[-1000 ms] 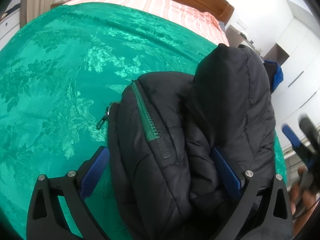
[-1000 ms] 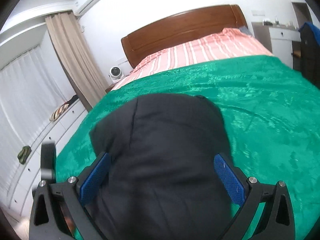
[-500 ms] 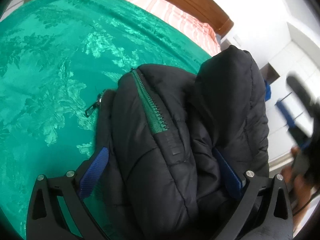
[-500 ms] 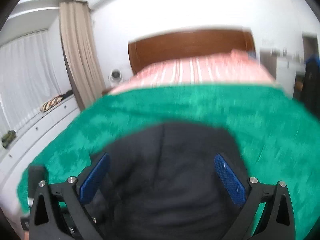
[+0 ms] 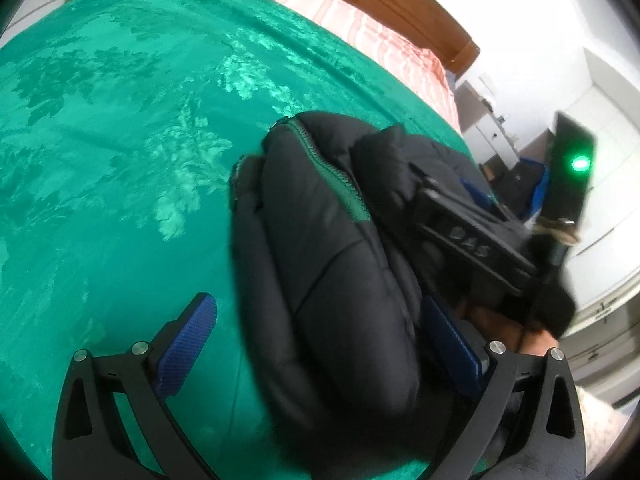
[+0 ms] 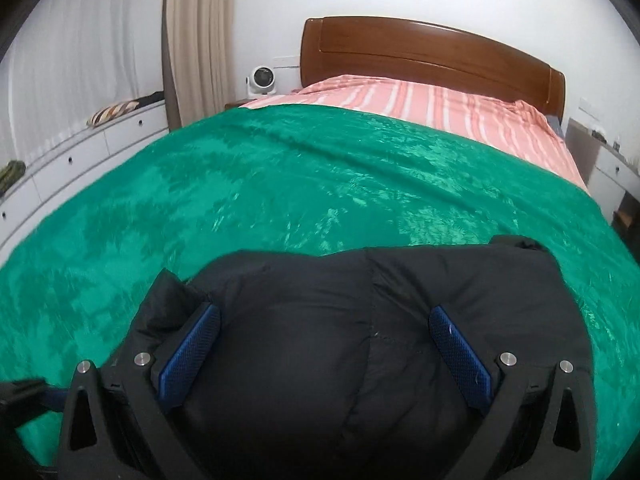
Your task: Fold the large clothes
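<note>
A black puffer jacket (image 5: 332, 264) with a green zipper lies folded into a thick bundle on the green bedspread (image 5: 120, 152). My left gripper (image 5: 320, 346) is open at the bundle's near end; its right pad touches the jacket and its left pad hangs over the bedspread. The black frame of the right gripper (image 5: 468, 240) rests on top of the bundle, with a hand behind it. In the right wrist view, my right gripper (image 6: 324, 356) is open and spread wide, and the jacket (image 6: 360, 320) bulges up between its fingers.
The green bedspread (image 6: 280, 184) stretches far ahead to a pink striped sheet (image 6: 420, 104) and a wooden headboard (image 6: 432, 48). White drawers (image 6: 80, 148) run along the left, with a small fan (image 6: 260, 80) by the curtain. White cabinets (image 5: 600, 216) stand to the right.
The right gripper has swung in from the right and come down on top of the jacket. The tall fold of the bundle now lies lower and flatter. Both grippers stay spread wide.
</note>
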`<state>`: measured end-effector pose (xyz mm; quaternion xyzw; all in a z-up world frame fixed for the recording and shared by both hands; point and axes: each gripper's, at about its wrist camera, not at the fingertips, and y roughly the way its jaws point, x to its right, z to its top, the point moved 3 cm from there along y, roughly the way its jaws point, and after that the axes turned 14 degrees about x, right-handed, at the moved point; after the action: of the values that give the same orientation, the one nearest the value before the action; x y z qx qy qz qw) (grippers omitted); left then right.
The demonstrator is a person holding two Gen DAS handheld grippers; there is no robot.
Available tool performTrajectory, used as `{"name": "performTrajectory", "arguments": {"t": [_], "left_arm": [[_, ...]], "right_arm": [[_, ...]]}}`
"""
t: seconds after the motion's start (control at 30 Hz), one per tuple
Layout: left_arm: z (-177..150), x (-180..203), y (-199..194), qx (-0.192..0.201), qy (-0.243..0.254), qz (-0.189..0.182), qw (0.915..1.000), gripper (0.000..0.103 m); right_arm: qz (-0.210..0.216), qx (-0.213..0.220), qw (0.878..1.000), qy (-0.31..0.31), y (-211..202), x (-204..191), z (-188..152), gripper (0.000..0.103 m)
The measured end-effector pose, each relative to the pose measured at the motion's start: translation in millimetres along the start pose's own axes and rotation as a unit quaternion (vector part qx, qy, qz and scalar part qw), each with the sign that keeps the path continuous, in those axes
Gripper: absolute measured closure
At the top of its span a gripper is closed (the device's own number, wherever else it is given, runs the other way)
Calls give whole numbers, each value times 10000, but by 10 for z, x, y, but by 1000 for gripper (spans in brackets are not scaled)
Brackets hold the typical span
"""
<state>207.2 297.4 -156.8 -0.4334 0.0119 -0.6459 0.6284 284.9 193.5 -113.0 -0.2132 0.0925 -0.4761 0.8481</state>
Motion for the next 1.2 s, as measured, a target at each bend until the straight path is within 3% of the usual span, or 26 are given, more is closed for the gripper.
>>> {"name": "performTrajectory", "arguments": {"t": [0.17, 0.4, 0.57, 0.67, 0.77, 0.87, 0.97, 1.0, 1.1, 1.2], "left_arm": [[37, -173, -276, 214, -191, 16, 9996, 2], [-87, -604, -479, 307, -868, 369, 9951, 2], [-135, -524, -662, 414, -920, 259, 9946, 2], [-166, -501, -751, 424, -815, 298, 9953, 2], [-182, -565, -826, 453, -862, 376, 9945, 2], [-176, -621, -834, 489, -968, 399, 9933, 2], [-139, -576, -758, 407, -855, 410, 9947, 2], [-113, -534, -726, 364, -759, 407, 9956, 2], [-26, -412, -647, 143, -865, -144, 9960, 2], [70, -200, -438, -332, -1059, -1098, 9877, 2]], "right_arm": [[7, -126, 9999, -32, 102, 1, -58, 0], [-403, 96, 9961, -780, 121, -215, -187, 0], [-52, -435, 9980, -446, 100, -76, 6, 0], [312, -664, 9968, -324, -159, 0, 238, 0], [340, -216, 9974, -597, -790, 8, 386, 0], [260, 33, 9958, -881, -1150, -140, 132, 0], [223, -188, 9909, -1316, -1077, -442, -393, 0], [206, -55, 9903, -1370, -1079, -511, -493, 0], [182, 124, 9907, -1346, -1185, -555, -440, 1], [493, 177, 9917, -1176, -1403, -480, -333, 1]]}}
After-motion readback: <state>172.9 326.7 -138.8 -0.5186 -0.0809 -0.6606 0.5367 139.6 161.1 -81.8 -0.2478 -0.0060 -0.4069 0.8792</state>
